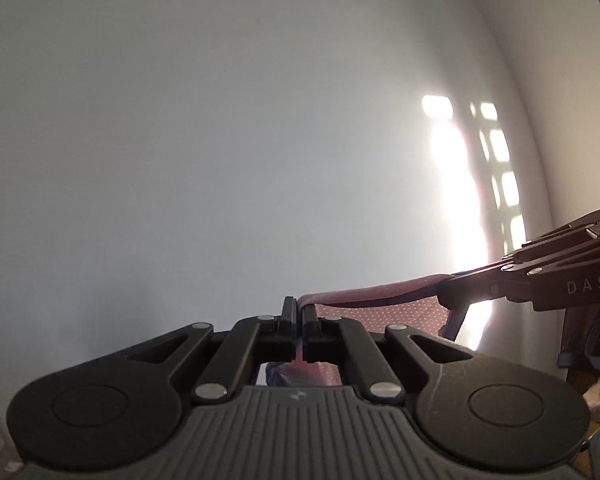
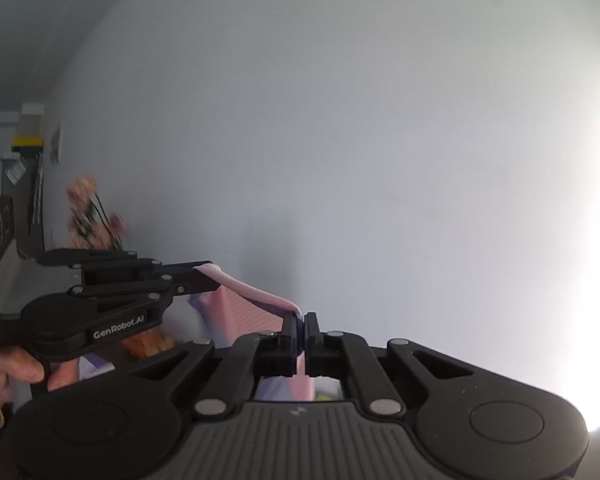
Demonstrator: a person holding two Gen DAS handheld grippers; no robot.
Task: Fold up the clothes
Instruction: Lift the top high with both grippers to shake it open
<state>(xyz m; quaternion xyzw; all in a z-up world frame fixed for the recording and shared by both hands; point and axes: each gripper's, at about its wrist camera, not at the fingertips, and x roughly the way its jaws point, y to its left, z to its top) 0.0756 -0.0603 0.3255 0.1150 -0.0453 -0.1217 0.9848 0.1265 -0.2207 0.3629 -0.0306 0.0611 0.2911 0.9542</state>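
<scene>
Holding: you have a pink garment (image 1: 376, 304) lifted in the air, pinched at two points along its top edge, one in each gripper.
Left gripper (image 1: 299, 312): its two black fingers are pressed together on a fold of the pink cloth, which sticks out just above the fingertips; more of the fabric shows through the gap behind the fingers.
Right gripper (image 2: 301, 326): its fingers are likewise clamped together on the edge of the pink cloth, with fabric visible below them.
Garment: the top hem runs as a band between the two grippers, sagging slightly, and the rest hangs down below it. From the left wrist camera the cloth looks dusty red with small pale dots; from the right wrist camera it looks lighter pink.
Your hand (image 2: 12, 372): seen at the lower left of the right wrist view, gripping the handle of the left tool.
Wall (image 1: 220, 140): plain and pale, filling most of both views.
Sunlight (image 1: 464, 216): a bright patch with a grid of shadows on the wall, to the right.
Flowers (image 2: 96, 220): blurred pink blooms far left in the right wrist view.
</scene>
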